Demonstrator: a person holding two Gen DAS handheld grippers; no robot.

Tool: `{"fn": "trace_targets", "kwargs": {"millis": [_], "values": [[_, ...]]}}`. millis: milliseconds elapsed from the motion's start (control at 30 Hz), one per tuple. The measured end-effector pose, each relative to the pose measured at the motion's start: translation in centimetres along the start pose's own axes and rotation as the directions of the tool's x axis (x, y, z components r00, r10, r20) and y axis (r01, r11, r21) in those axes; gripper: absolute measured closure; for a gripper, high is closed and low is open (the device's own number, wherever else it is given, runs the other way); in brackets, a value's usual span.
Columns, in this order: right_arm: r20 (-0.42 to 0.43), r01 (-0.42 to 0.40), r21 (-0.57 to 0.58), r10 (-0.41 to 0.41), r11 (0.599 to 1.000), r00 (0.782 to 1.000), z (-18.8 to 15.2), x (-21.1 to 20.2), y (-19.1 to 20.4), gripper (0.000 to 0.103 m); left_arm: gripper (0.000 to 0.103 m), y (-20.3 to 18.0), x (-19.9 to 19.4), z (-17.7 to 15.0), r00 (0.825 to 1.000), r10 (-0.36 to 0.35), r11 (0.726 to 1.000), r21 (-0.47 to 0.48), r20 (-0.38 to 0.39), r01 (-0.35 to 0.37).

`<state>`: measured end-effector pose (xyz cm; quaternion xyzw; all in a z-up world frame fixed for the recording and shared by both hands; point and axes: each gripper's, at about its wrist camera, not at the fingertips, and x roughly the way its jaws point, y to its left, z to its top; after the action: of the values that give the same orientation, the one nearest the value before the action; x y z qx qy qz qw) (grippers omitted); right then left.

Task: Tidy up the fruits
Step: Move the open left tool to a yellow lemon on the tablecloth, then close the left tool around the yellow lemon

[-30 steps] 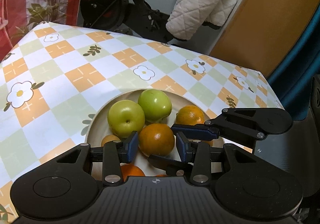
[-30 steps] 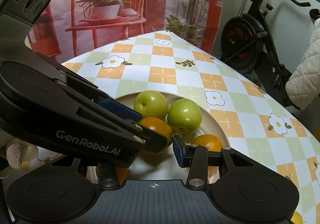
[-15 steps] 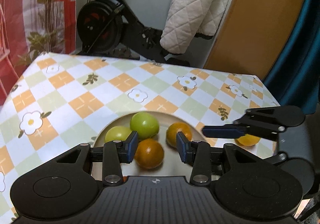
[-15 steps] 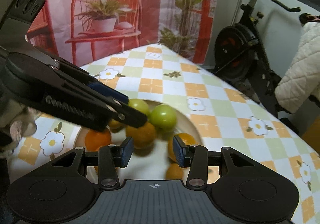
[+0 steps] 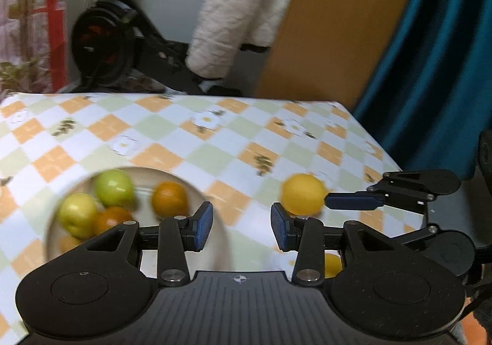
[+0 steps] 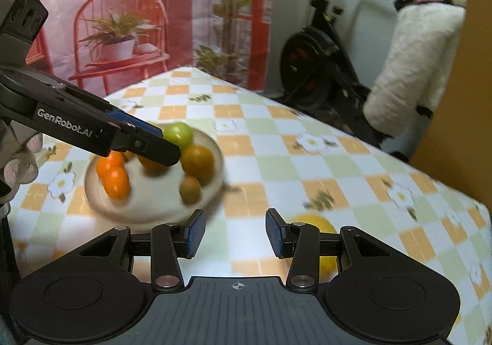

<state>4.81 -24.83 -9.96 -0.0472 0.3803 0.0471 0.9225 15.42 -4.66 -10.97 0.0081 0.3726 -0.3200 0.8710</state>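
Two green apples (image 5: 113,186), two lemons (image 5: 303,193), one plate (image 6: 153,209).

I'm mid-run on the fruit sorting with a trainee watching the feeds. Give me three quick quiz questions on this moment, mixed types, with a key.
1. True or false: the left gripper is shut on an orange.
2. Multiple choice: where does the lemon lie? A) on the plate B) on the tablecloth, off the plate C) between the right gripper's fingers
3. Fill in: the left wrist view shows ___ green apples on the plate.

Key
1. False: both grippers are open and hold nothing.
2. B: it lies apart from the plate, beside a fingertip of the right gripper.
3. Two: one green apple lies behind the other apple.
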Motion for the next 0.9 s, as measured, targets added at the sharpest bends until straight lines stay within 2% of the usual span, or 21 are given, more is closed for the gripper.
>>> {"fn": "trace_targets", "kwargs": {"millis": [100,233,333,633,733,900], "values": [[-0.013,0.003,0.014,-0.003,1.0,1.0,-1.5,-1.2,-0.6,0.059,0.059,-1.4,0.3,-0.9,0.999,-0.034,0.999,0.011,-0.021,0.034],[-0.037,-0.015,0.036,0.016,0.999,0.999,-3.3,-2.3,-0.7,0.049,0.059,-2.5,0.3,-2.4,0.997,-0.06,0.998,0.008,-0.05,0.06],[-0.056,-0.032,0.041,0.034,0.999,0.998,-4.6,-2.6,-0.4,0.047,0.059,-3.2,0.6,-3.0,0.995,-0.073,0.997,0.002,-0.07,0.073],[-0.07,-0.074,0.1,0.081,0.992,0.994,-6.4,-2.0,0.1,0.046,0.058,-4.7,2.0,-3.9,0.983,-0.124,0.992,0.013,-0.138,0.127],[-0.074,-0.08,0.109,0.089,0.991,0.993,-6.6,-1.7,0.3,0.047,0.051,-5.2,2.5,-4.1,0.981,-0.119,0.992,0.021,-0.154,0.123],[-0.076,-0.092,0.124,0.102,0.988,0.992,-6.8,-1.3,0.4,0.047,0.051,-5.4,2.9,-4.3,0.977,-0.129,0.991,0.023,-0.172,0.135]]}}
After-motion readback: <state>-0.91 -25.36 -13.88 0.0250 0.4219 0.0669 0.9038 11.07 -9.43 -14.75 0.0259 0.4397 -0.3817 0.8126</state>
